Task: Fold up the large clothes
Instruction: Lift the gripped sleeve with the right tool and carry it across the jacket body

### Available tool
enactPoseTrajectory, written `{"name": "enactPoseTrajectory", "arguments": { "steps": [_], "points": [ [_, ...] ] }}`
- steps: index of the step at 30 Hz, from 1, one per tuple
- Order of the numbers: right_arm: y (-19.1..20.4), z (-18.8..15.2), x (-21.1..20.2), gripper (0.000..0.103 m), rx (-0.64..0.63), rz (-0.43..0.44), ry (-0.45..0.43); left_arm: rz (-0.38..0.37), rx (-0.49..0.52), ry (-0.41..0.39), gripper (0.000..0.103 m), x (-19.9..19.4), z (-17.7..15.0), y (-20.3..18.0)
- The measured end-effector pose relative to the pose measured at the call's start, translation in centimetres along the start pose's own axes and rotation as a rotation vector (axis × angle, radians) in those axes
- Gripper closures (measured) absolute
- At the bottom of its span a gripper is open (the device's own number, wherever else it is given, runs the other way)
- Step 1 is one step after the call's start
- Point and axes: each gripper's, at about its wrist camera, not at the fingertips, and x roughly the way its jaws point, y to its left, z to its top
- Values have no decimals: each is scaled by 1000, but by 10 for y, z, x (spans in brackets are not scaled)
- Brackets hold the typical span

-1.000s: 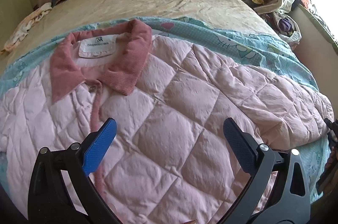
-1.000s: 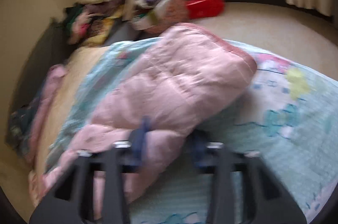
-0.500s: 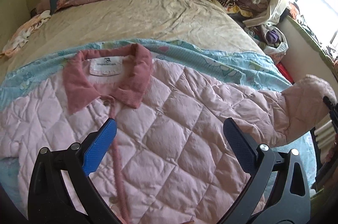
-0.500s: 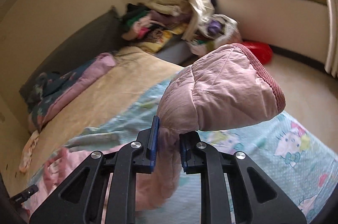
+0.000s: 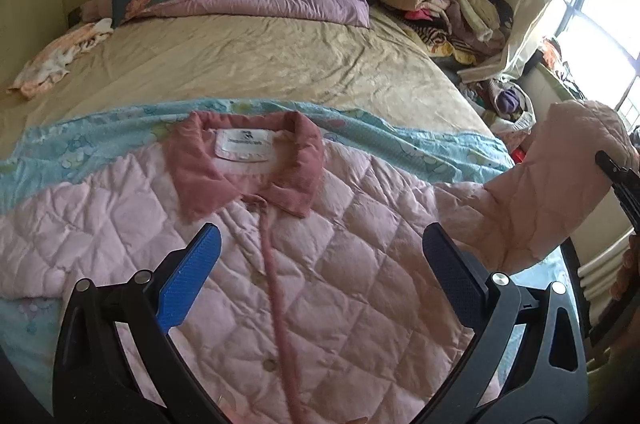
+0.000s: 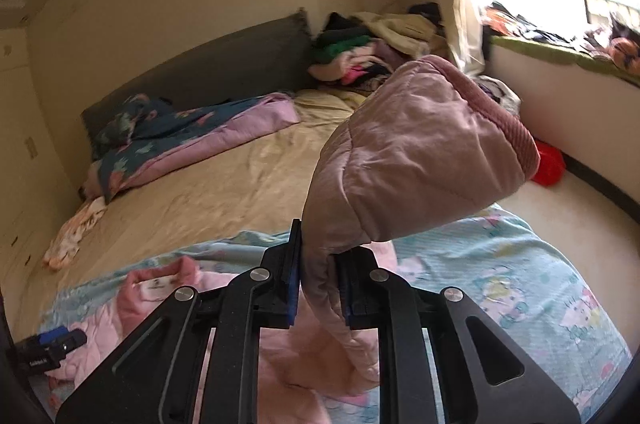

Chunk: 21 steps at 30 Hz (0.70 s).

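Pale pink quilted jacket with a darker pink corduroy collar (image 5: pixel 304 264) is lying front-up on a light blue cartoon-print blanket (image 5: pixel 420 148) across the bed (image 5: pixel 260 64) — one sleeve (image 6: pixel 416 152) is hanging raised in the air. Right claw (image 6: pixel 318 288) is pinching that sleeve, jaws pressed together on the fabric. Left claw (image 5: pixel 318 276) is hovering over the jacket's chest — spread wide, gripping nothing.
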Motion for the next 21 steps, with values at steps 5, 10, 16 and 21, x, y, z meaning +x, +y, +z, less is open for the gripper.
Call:
{"name": "enactPoseTrajectory", "arguments": {
  "steps": [5, 10, 16, 21],
  "points": [
    [42, 8, -3, 88, -63, 45, -10, -59, -57, -8, 8, -5, 4, 31],
    [85, 10, -3, 88, -142, 86, -22, -16, -87, -10, 8, -3, 6, 62],
    [130, 1, 7, 88, -202, 141, -23, -31, -131, -9, 8, -1, 5, 98],
    [167, -14, 19, 88, -246, 187, -10, -19, -156, -12, 8, -1, 6, 122]
  ]
}}
